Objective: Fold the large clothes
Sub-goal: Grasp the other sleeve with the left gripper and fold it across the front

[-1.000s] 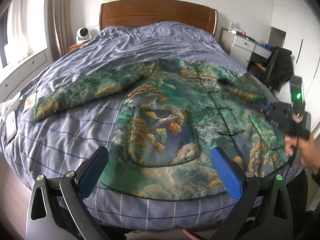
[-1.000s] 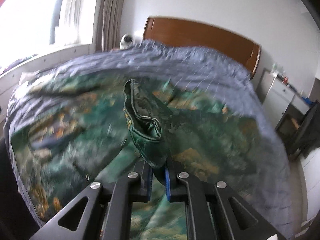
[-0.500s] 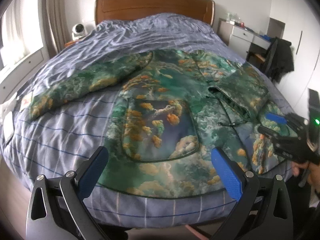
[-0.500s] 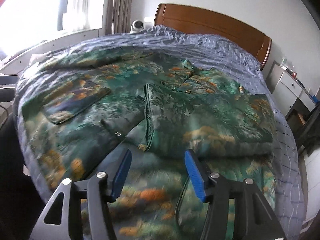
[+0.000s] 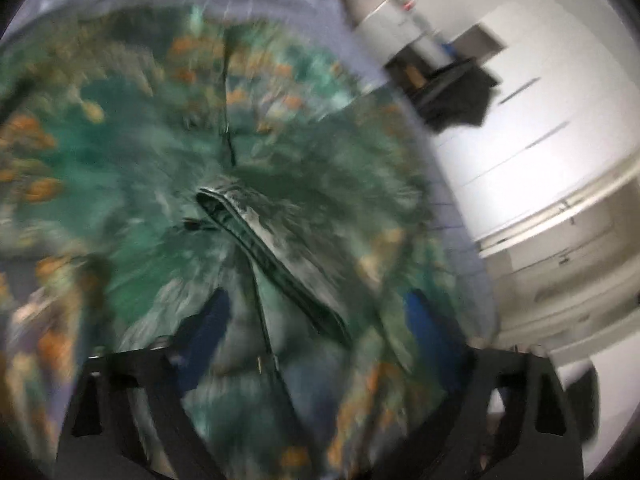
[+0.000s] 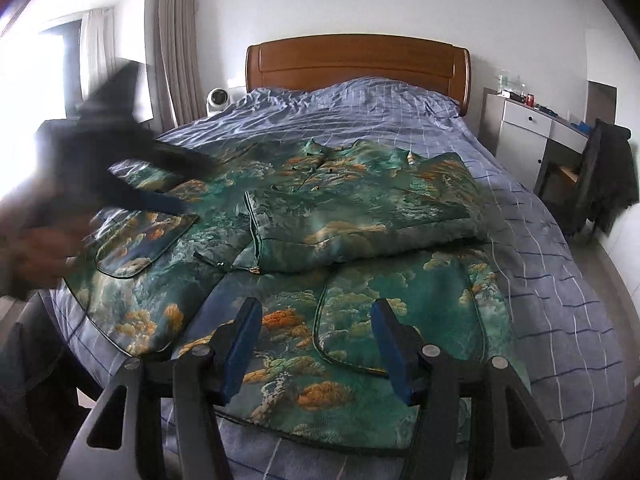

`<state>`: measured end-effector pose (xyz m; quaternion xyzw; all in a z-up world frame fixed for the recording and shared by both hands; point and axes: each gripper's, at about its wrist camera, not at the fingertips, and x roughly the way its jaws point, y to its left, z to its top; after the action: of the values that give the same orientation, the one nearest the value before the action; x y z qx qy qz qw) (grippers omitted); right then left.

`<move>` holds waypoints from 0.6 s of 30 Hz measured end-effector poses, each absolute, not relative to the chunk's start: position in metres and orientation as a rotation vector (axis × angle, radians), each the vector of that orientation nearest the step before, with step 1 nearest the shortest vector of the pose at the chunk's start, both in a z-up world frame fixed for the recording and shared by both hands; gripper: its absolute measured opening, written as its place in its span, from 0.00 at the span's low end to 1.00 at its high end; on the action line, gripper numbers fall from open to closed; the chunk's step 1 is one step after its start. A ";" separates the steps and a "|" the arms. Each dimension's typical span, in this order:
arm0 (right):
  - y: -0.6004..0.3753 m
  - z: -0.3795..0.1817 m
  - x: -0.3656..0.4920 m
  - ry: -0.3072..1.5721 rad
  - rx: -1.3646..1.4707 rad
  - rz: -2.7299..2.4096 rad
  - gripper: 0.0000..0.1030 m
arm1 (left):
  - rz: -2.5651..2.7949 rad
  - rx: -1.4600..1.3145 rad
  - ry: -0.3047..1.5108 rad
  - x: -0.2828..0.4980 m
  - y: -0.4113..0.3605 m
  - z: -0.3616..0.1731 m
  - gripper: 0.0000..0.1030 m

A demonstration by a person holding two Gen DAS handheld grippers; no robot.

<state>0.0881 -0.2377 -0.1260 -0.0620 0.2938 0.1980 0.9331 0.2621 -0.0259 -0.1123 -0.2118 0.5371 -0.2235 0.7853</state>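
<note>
A green padded jacket (image 6: 168, 280) with orange cloud print lies front up on the bed. One sleeve (image 6: 360, 216) is folded across its chest. My right gripper (image 6: 316, 320) hovers open over the hem near the bed's foot, with nothing between its fingers. The left wrist view is blurred. There my left gripper (image 5: 316, 332) points down at the middle of the jacket (image 5: 120, 168). Its jaws are closing, and the folded sleeve's dark-edged cuff (image 5: 272, 248) lies in the gap, not pinched. In the right wrist view the left gripper (image 6: 160, 200) is a dark blur over the jacket's left side, held by a hand (image 6: 40, 248).
The bed has a blue checked sheet (image 6: 560, 280) and a wooden headboard (image 6: 356, 60). A white round device (image 6: 219, 100) stands left of the pillows. On the right are a white desk (image 6: 524, 136) and a chair with a dark garment (image 6: 608, 172). White cupboards (image 5: 520, 140) line the wall.
The right gripper let go of the sleeve, which now lies folded across the chest, and drew back toward the foot. The left gripper swung fast to the right and down over the jacket, jaws narrower.
</note>
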 end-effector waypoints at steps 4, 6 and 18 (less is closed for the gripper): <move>-0.236 -0.122 0.079 0.578 -0.128 0.414 0.56 | -0.430 -0.429 1.218 0.290 -0.043 -0.139 0.57; -0.237 -0.123 0.076 0.572 -0.127 0.413 0.56 | -0.377 -0.399 1.240 0.294 -0.047 -0.145 0.32; -0.256 -0.123 0.081 0.563 -0.069 0.370 0.56 | -0.358 -0.301 1.179 0.293 -0.039 -0.094 0.06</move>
<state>0.0809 -0.2560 -0.1232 -0.0337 0.2760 0.1814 0.9433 0.2931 -0.0391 -0.0937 -0.1407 0.5506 -0.1674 0.8056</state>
